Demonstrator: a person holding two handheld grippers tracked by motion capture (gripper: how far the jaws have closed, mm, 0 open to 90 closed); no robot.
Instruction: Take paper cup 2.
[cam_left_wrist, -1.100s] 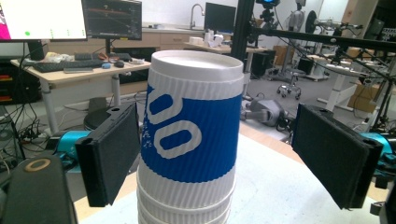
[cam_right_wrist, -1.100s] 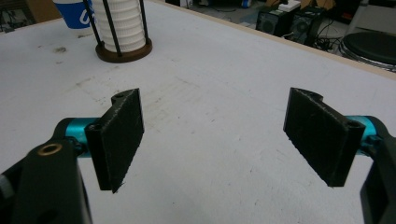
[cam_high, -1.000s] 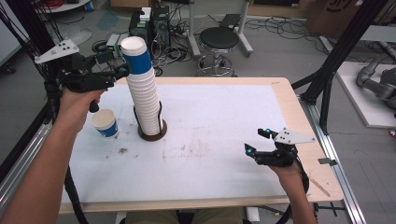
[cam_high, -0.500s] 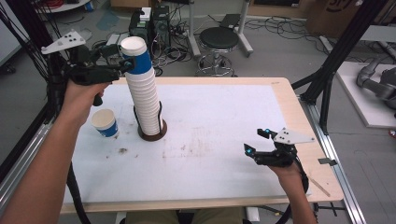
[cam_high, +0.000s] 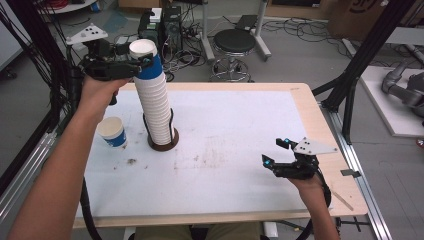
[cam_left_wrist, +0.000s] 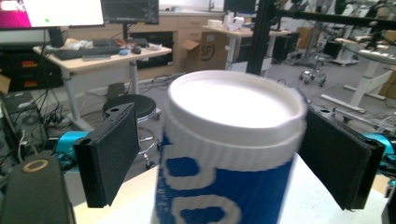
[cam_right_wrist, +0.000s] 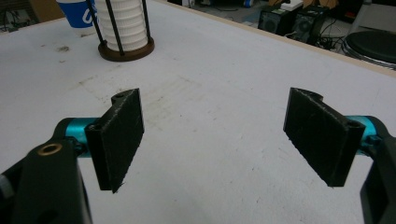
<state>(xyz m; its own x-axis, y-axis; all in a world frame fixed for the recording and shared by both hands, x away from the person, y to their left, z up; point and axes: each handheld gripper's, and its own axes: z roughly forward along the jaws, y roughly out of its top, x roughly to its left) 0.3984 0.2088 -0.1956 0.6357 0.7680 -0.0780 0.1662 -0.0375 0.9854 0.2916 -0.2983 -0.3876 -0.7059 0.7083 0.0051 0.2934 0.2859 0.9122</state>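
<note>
Two tools are mine to mind here, and the risk sits with the left one. In the high view, my left tool (cam_high: 131, 64) is up at the top cup (cam_high: 145, 57) of the tall cup stack (cam_high: 156, 105), which stands in a dark wire holder (cam_high: 162, 142) on the tabletop (cam_high: 240, 145); the stack leans a little, so a sideways tug could tip the whole column or drag several cups up together. A single loose cup (cam_high: 113, 132) stands just beside the holder on its left, where a falling stack would strike it. My right tool (cam_high: 280, 159) rests released near the tabletop's right edge, well apart from the cups, too far to steady anything. In the left gripper view, the jaws flank the top cup (cam_left_wrist: 233, 154) with a visible gap on the left side, so the left tool (cam_left_wrist: 219, 156) is not clenched yet; closing hard could crush the paper rim, closing lightly could let it slip. In the right gripper view, the right tool (cam_right_wrist: 212, 126) has its jaws wide, holding nothing, with the holder (cam_right_wrist: 125, 50) far ahead.
</note>
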